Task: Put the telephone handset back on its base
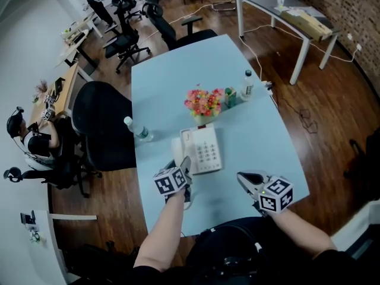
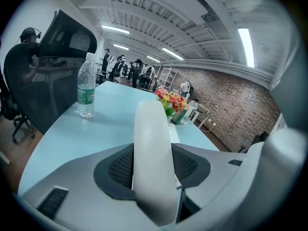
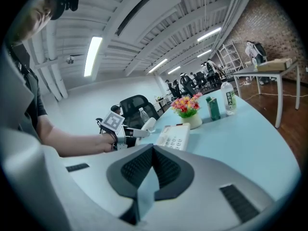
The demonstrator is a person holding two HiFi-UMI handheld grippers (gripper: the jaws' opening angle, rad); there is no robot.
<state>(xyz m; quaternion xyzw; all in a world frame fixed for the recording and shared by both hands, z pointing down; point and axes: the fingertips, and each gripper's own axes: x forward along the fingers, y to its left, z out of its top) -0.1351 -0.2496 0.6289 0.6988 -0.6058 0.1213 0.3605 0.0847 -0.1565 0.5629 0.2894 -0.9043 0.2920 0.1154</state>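
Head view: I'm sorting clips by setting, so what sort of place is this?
Probably an open-plan office: black swivel chairs stand around, a desk telephone sits on the pale blue table, and a seated person works at a side desk.

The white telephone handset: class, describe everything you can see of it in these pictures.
The white telephone handset is a smooth, gently curved bar, plastic by its look. The left gripper is shut on its middle, jaws pressing both sides, so its rounded end rises ahead of them. It is off the white keypad base, near that base's front left corner, over the pale blue table. No cord can be made out.
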